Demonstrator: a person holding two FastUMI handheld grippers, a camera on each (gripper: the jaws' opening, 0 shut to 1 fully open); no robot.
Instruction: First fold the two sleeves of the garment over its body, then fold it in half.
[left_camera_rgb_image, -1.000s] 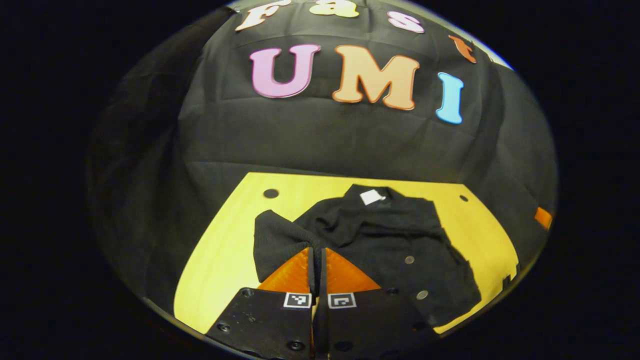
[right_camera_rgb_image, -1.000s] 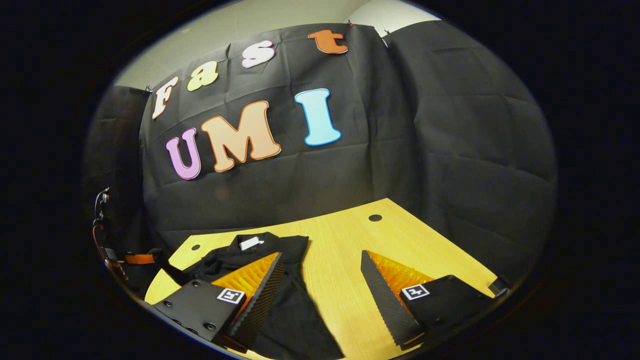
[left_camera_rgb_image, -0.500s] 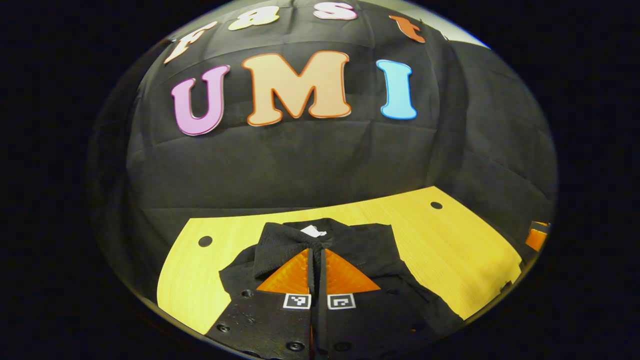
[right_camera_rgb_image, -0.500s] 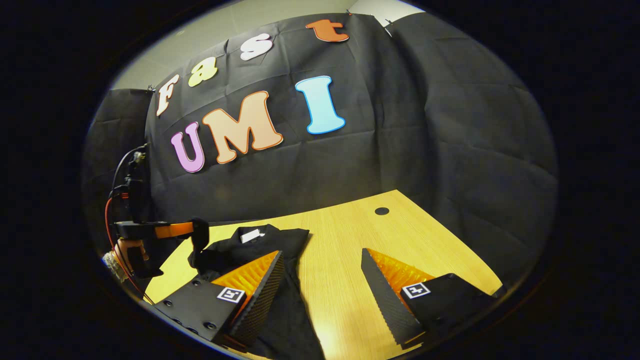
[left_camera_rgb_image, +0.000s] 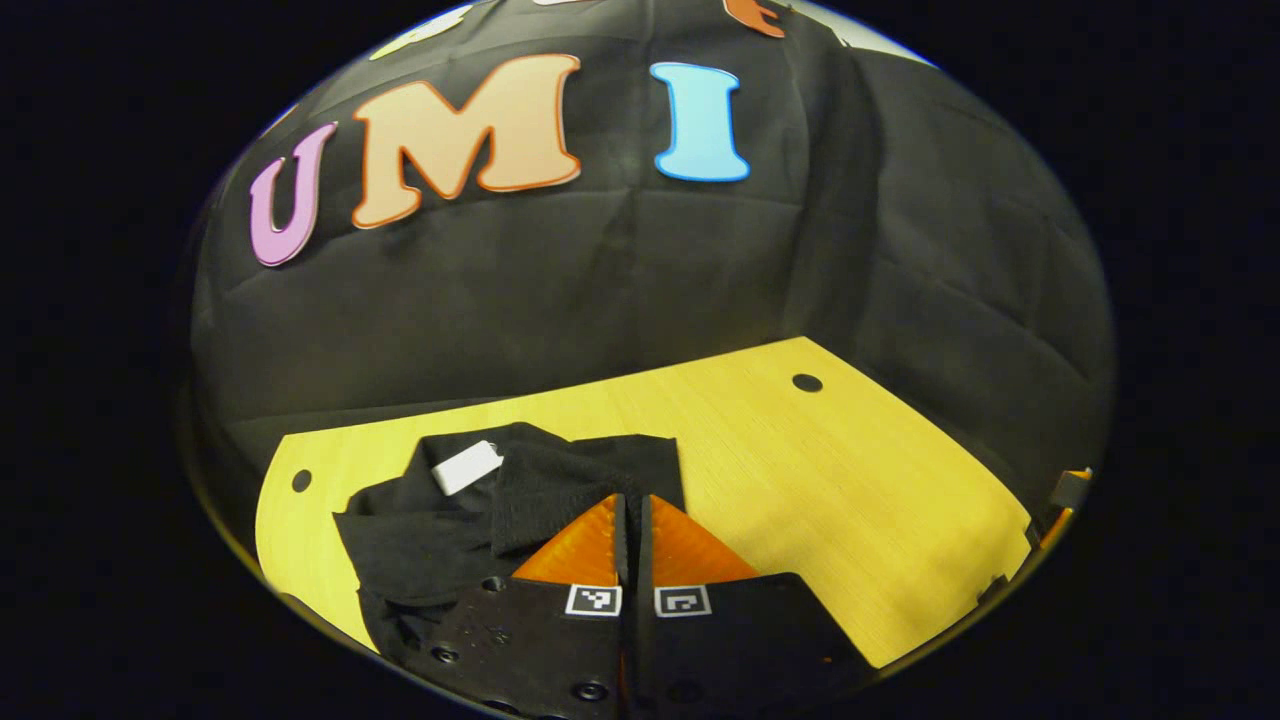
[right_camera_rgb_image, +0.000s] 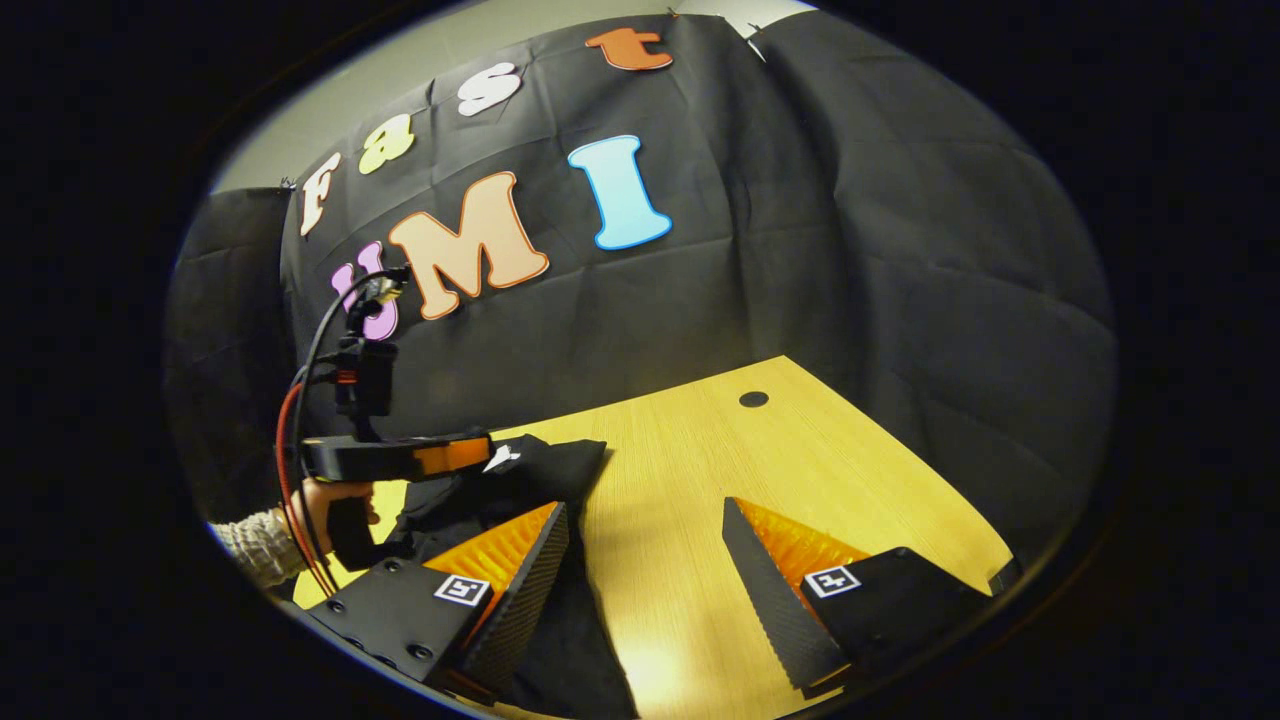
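The left claw, its fingers pressed together on a black sleeve, has carried that sleeve across the garment over the last second; a second ago the sleeve hung out toward the surface's left side, and now it lies over the garment's body, next to the white neck label. In the right gripper view the left claw has swung into sight above the cloth, held by a hand with a knitted cuff. The right claw stays spread wide, one finger above the garment's edge and the other above bare wood, gripping nothing.

By the look of it, this sleeve fold is nearly laid down and only the release remains; whether the other sleeve is already folded cannot be told, and the fold in half looks still to come.

The garment is soft, matte black knit, rumpled and layered, bunched toward the surface's far left corner. The surface is pale yellow wood with a fine straight grain, rounded corners and small round holes near its far edge.
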